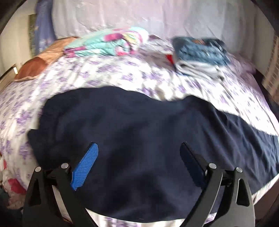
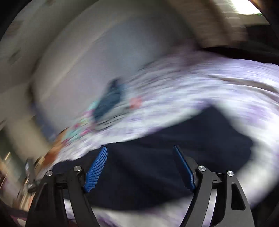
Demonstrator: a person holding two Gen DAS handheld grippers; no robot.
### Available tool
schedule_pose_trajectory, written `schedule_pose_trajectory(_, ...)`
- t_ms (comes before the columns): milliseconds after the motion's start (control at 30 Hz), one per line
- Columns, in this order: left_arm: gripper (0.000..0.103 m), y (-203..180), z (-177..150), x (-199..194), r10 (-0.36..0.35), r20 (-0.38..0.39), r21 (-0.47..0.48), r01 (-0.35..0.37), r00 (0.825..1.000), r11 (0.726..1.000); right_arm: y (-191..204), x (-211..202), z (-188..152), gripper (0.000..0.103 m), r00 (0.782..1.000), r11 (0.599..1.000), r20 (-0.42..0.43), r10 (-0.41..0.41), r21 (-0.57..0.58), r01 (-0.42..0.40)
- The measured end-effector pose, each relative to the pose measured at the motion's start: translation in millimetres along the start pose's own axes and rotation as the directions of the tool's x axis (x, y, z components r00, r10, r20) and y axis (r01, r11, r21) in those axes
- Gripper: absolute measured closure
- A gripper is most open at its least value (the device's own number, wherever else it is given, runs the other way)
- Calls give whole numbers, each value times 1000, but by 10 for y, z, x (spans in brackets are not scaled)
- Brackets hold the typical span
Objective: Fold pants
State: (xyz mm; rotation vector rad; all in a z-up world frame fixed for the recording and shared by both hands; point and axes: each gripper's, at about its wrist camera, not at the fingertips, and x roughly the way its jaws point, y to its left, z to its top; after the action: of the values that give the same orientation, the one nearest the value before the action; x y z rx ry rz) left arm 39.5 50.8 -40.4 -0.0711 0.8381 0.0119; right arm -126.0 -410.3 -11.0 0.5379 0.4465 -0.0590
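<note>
Dark navy pants (image 1: 139,139) lie spread across the near part of the bed, a leg running off to the right. My left gripper (image 1: 138,152) hovers over them, open, its blue pads (image 1: 85,167) wide apart with nothing between them. The right wrist view is heavily blurred. It shows the same navy pants (image 2: 157,167) below my right gripper (image 2: 140,155), which is open with its blue pads (image 2: 96,169) apart and clear of the cloth.
The bed has a white sheet with purple flowers (image 1: 111,73). At the back lie a teal and pink bundle (image 1: 111,43) and a stack of folded clothes topped by jeans (image 1: 200,54). An orange-brown pillow (image 1: 34,66) lies far left. A wall (image 1: 157,15) is behind.
</note>
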Motion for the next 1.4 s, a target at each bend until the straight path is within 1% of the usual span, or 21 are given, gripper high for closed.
schedule_pose_trajectory(33, 11, -43, -19, 55, -5, -24, 10, 6, 1000, 1000, -203, -265, -36, 25, 994, 996, 66, -84, 47, 81)
schedule_pose_trajectory(133, 11, -101, -59, 192, -19, -91, 10, 20, 996, 1000, -523, -648, -105, 21, 956, 967, 187, -227, 158, 199)
schedule_pose_trajectory(233, 11, -127, -96, 254, -42, -130, -8, 41, 991, 999, -752, -526, -97, 20, 976, 961, 132, -170, 240, 135)
schedule_pose_trajectory(300, 11, -120, -128, 211, -55, -124, -15, 53, 991, 998, -839, -312, -116, 26, 987, 956, 71, -147, 267, 123)
schedule_pose_trajectory(333, 11, -107, -148, 184, -61, -122, -21, 59, 991, 998, -859, -160, -156, 51, 993, 955, 36, -113, 281, 98)
schedule_pose_trajectory(367, 11, -77, -162, 166, -62, -120, -26, 59, 991, 998, -876, -57, -195, 86, 997, 956, 6, -72, 286, 67)
schedule_pose_trajectory(400, 11, -49, -168, 154, -62, -119, -31, 58, 991, 998, -945, 30, -219, 86, 999, 955, -25, -34, 294, 40)
schedule_pose_trajectory(567, 11, 84, -156, 126, -67, -120, -61, 60, 991, 996, -988, -64, -175, 87, 1000, 955, 24, 18, 296, -24)
schedule_pose_trajectory(667, 11, 114, -145, 147, -71, -121, -70, 63, 990, 996, -1120, 28, -235, 81, 999, 920, -22, 43, 392, -31)
schedule_pose_trajectory(733, 11, 122, -146, 149, -76, -118, -72, 67, 990, 995, -1187, 18, -294, 76, 997, 892, 2, 77, 446, -70)
schedule_pose_trajectory(800, 11, 126, -150, 140, -80, -116, -70, 72, 990, 995, -1087, 15, -253, 71, 998, 911, 17, 67, 406, -68)
schedule_pose_trajectory(867, 11, 143, -153, 126, -89, -117, -75, 80, 989, 994, -967, -5, -183, 86, 998, 937, 26, 55, 344, -61)
schedule_pose_trajectory(933, 11, 188, -146, 90, -96, -113, -87, 86, 989, 992, -729, -38, -31, 86, 997, 963, 42, 64, 259, -73)
schedule_pose_trajectory(1033, 11, 286, -137, 17, -94, -93, -111, 84, 991, 990, 77, -21, 248, 87, 989, 990, 43, 141, -7, -140)
schedule_pose_trajectory(1100, 11, 361, -142, -20, -98, -84, -132, 86, 992, 987, 745, 160, 280, 86, 971, 956, -31, 238, -168, -240)
schedule_pose_trajectory(1133, 11, 392, -145, -32, -100, -82, -141, 88, 992, 986, 1125, 322, 201, 86, 952, 920, -103, 289, -246, -306)
schedule_pose_trajectory(1200, 11, 451, -169, -84, -109, -71, -158, 96, 992, 983, 1586, 605, -44, 86, 917, 862, -224, 329, -325, -389)
schedule_pose_trajectory(1267, 11, 491, -197, -151, -104, -57, -159, 94, 993, 983, 1914, 984, -443, 85, 871, 817, -395, 292, -371, -442)
schedule_pose_trajectory(1300, 11, 507, -213, -180, -92, -52, -156, 83, 994, 984, 2006, 1251, -705, 84, 837, 809, -497, 228, -381, -447)
schedule_pose_trajectory(1367, 11, 548, -235, -211, -80, -48, -153, 72, 996, 986, 2003, 1554, -1044, 76, 792, 810, -593, 146, -388, -440)
schedule_pose_trajectory(1400, 11, 563, -245, -218, -77, -47, -155, 69, 996, 986, 1978, 1511, -1063, 74, 808, 802, -564, 168, -398, -445)
